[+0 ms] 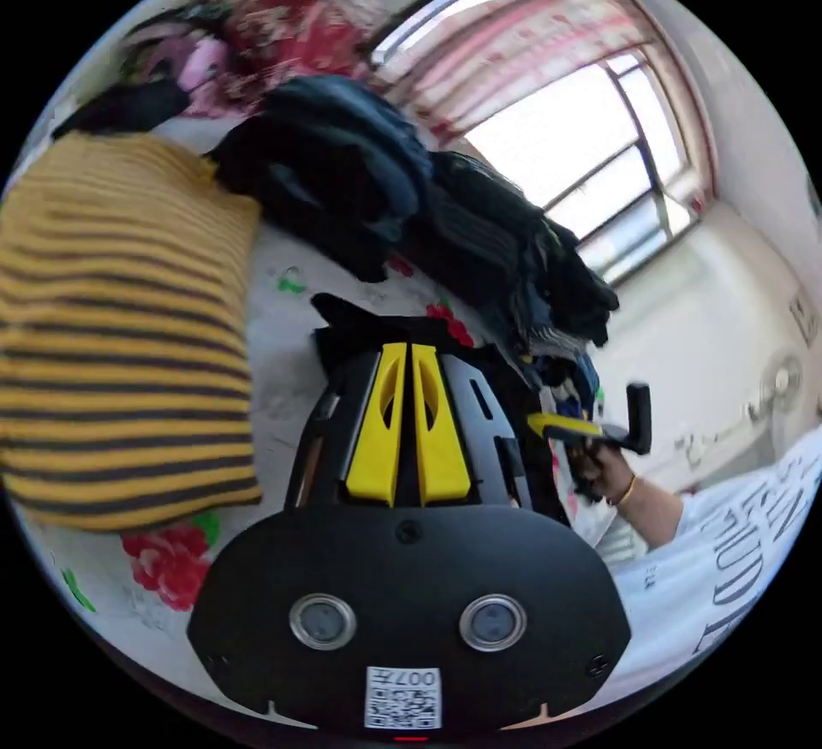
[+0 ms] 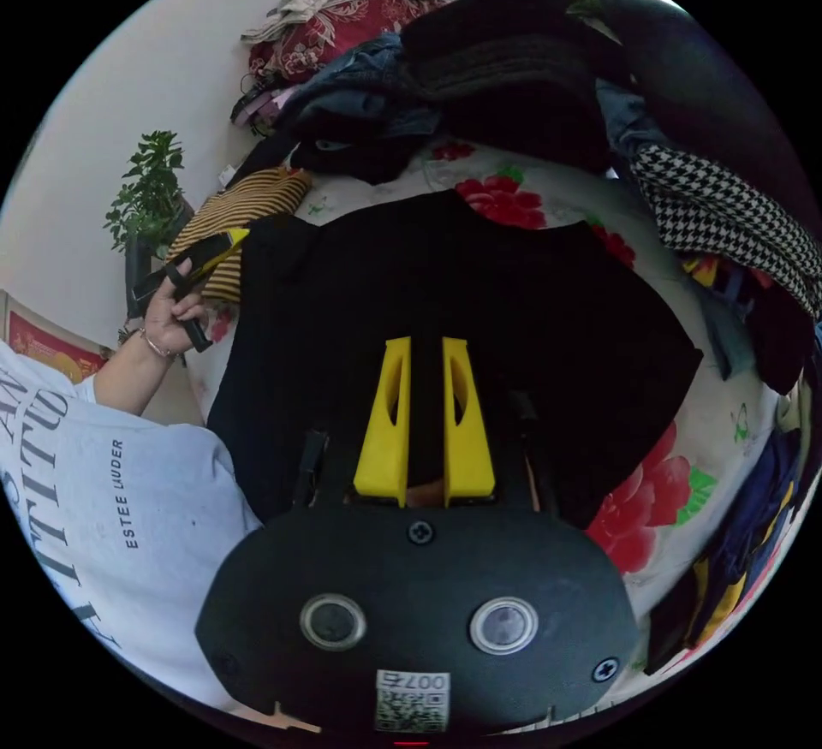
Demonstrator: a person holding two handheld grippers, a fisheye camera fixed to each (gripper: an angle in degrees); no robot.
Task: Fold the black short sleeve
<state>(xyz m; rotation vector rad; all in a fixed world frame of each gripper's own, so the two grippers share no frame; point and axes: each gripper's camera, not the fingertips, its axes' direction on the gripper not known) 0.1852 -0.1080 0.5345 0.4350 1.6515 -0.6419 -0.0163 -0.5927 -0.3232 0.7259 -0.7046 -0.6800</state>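
Note:
The black short sleeve shirt (image 2: pixel 445 287) lies spread flat on a floral bedsheet (image 2: pixel 736 432) in the right gripper view. My right gripper (image 2: pixel 425 342) sits at the shirt's near edge, its yellow jaws close together with black cloth between them. At the shirt's far left corner a hand holds my left gripper (image 2: pixel 224 242), which touches the cloth there. In the left gripper view my left gripper (image 1: pixel 409 348) has its jaws pressed together on a raised bit of the black shirt (image 1: pixel 342 325). To the right of it, the right gripper (image 1: pixel 556 425) is in the person's other hand.
A heap of dark clothes (image 2: pixel 514 73) lies behind the shirt, and a houndstooth piece (image 2: pixel 719 218) to the right. A yellow striped cloth (image 1: pixel 120 312) lies left of the shirt. The person's white top (image 2: pixel 86 484) is at the near left. A potted plant (image 2: pixel 145 184) stands by the wall.

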